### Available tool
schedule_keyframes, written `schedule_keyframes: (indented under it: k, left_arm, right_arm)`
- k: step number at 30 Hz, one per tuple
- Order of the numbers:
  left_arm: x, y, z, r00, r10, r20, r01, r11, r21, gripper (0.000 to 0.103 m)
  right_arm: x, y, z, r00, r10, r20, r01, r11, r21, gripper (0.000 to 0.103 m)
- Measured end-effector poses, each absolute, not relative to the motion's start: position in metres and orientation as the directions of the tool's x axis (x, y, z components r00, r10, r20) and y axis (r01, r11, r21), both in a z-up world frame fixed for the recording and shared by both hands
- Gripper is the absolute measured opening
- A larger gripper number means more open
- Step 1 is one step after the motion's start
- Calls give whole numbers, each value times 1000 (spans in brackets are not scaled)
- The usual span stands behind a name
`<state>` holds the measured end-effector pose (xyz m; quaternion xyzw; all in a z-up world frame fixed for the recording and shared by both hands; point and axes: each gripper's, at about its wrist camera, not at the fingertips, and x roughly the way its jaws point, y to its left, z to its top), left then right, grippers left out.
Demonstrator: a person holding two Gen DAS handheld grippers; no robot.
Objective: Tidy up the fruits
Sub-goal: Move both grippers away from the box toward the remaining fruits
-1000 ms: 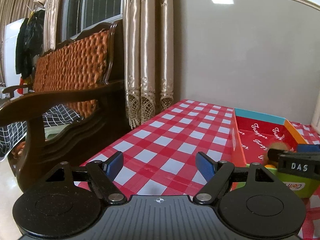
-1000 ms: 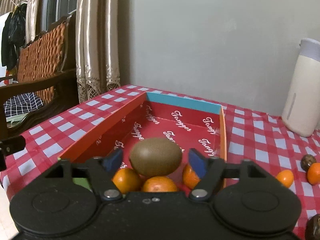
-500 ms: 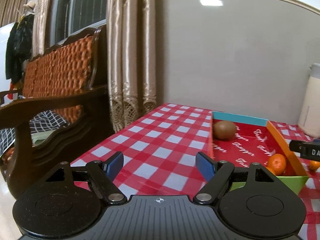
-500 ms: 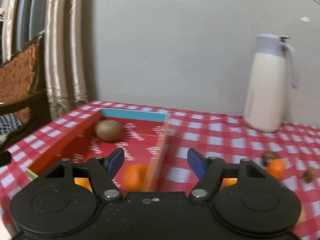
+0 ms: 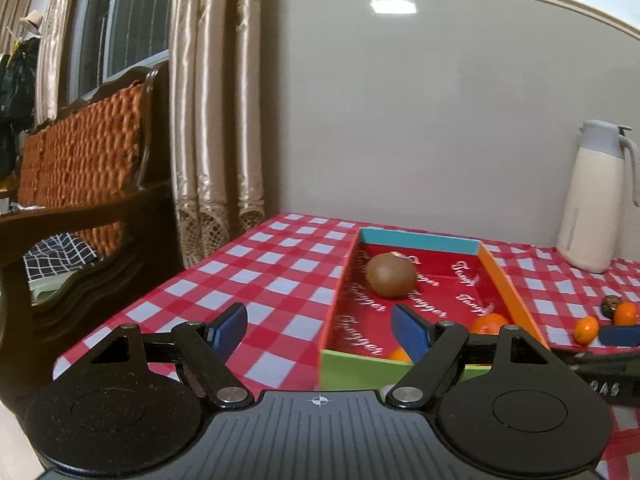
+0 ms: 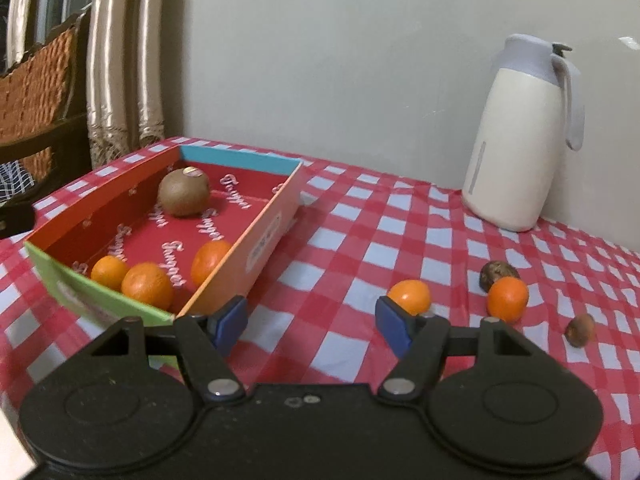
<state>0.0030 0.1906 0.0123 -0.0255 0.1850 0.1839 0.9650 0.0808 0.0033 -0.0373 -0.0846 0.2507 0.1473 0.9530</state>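
In the right wrist view we see the box (image 6: pixel 260 240) at the left middle of the frame, a shallow cardboard tray with a red floor printed with white script, an orange long wall, a blue far end and a green near end. Inside it, a brown fuzzy kiwi (image 6: pixel 183 193) with a small sticker on top lies toward the far end, near the blue wall. Three small oranges (image 6: pixel 147 285) cluster at the near end, two of them touching by the green wall and the third against the orange wall.

On the red-and-white checked tablecloth (image 6: pixel 360 248) right of the box, two more small oranges lie apart: one orange (image 6: pixel 410 297) just above our right blue pad, the other orange (image 6: pixel 507 298) touching a dark wrinkled fruit (image 6: pixel 496 274). A smaller brown fruit (image 6: pixel 580 330) sits further right. A cream jug (image 6: pixel 516 140) with a grey lid stands upright at the upper right.

Our right gripper (image 6: pixel 311 324) is spread with nothing between its pads, over bare cloth beside the box's near corner. Our left gripper (image 5: pixel 320 326) is likewise spread and empty at the lower middle of its view, its right pad in front of the box interior.
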Motion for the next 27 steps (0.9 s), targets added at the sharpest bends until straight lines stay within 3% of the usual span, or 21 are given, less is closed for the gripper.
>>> schedule_keyframes:
  k: [5, 14, 17, 27]
  left_arm:
    - [4, 178, 14, 870, 337, -361, -348, 937, 35, 79]
    - [5, 177, 15, 864, 344, -367, -355, 934, 39, 79]
    - [7, 173, 14, 867, 336, -368, -346, 937, 42, 79]
    - [20, 127, 12, 896, 248, -370, -251, 967, 39, 79]
  right_arm:
    - [70, 14, -36, 826, 268, -496, -363, 926, -104, 65]
    - [60, 29, -31, 805, 350, -479, -441, 893, -89, 66]
    - [61, 25, -29, 812, 343, -472, -427, 901, -80, 73]
    - [64, -40, -26, 871, 226, -437, -288, 954, -82, 77]
